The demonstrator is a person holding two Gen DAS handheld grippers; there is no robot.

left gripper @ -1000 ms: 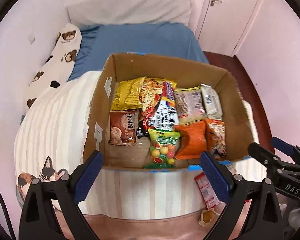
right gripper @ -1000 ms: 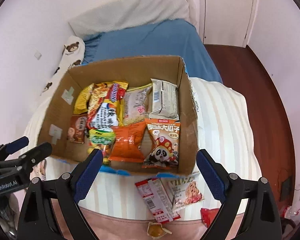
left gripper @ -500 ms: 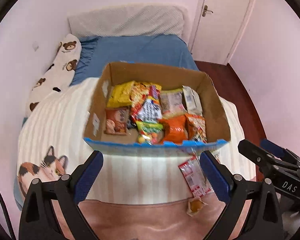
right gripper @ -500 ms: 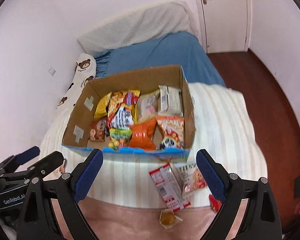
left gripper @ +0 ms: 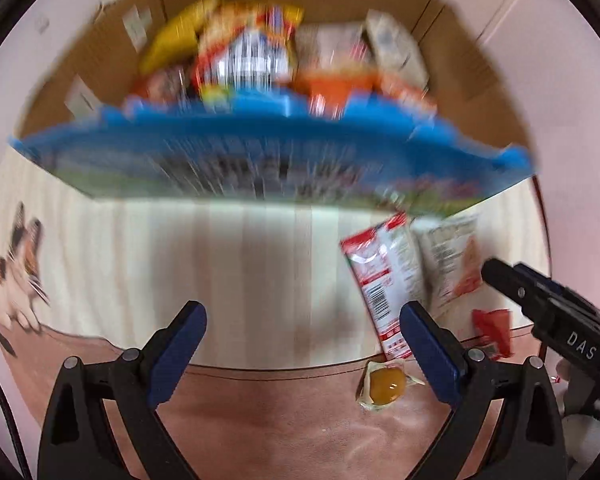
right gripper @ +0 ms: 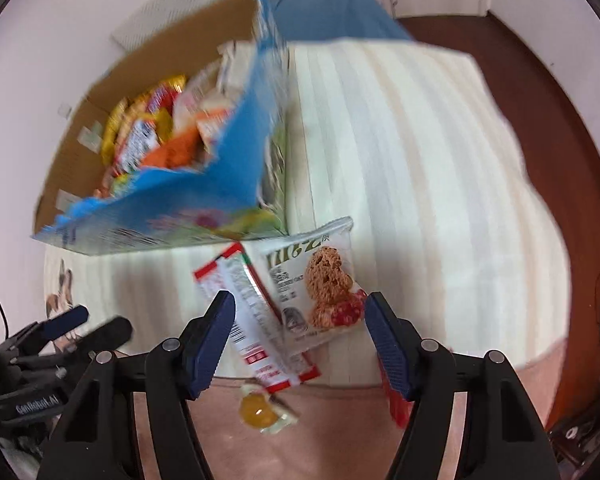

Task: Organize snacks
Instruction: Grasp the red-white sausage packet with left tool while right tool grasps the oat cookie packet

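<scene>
Four snacks lie loose on the striped bed cover [right gripper: 400, 152], just outside the near wall of the cardboard snack box [right gripper: 148, 208]: a cookie packet [right gripper: 320, 280] printed with a brown biscuit, a red-and-white wrapped bar [right gripper: 256, 320] overlapping its left edge, a small clear packet of yellow jelly [right gripper: 262, 406] on the pink blanket [left gripper: 260, 420] below them, and a red wrapper [left gripper: 494, 330] off to the right. The box itself is already crowded with bright bags (its contents blurred here by motion).

The right gripper [right gripper: 300, 336] hangs over the loose pair, its blue fingers [right gripper: 216, 336] standing either side of the bar and the cookie packet. They have just been closing and are now about half apart, with both packets in the gap but, as far as the frame shows, neither one pinched. The left gripper [left gripper: 300, 352] hovers wide apart above bare cover, the bar's end just beside its right finger, holding nothing.

The step in hand looks to be the pickup of a stray snack for the box. The next move would call for settling on one packet, since the two overlap, then lowering until the fingers bracket it alone and closing fully. Slick, flat wrappers on soft bedding may slide or come up together.
</scene>
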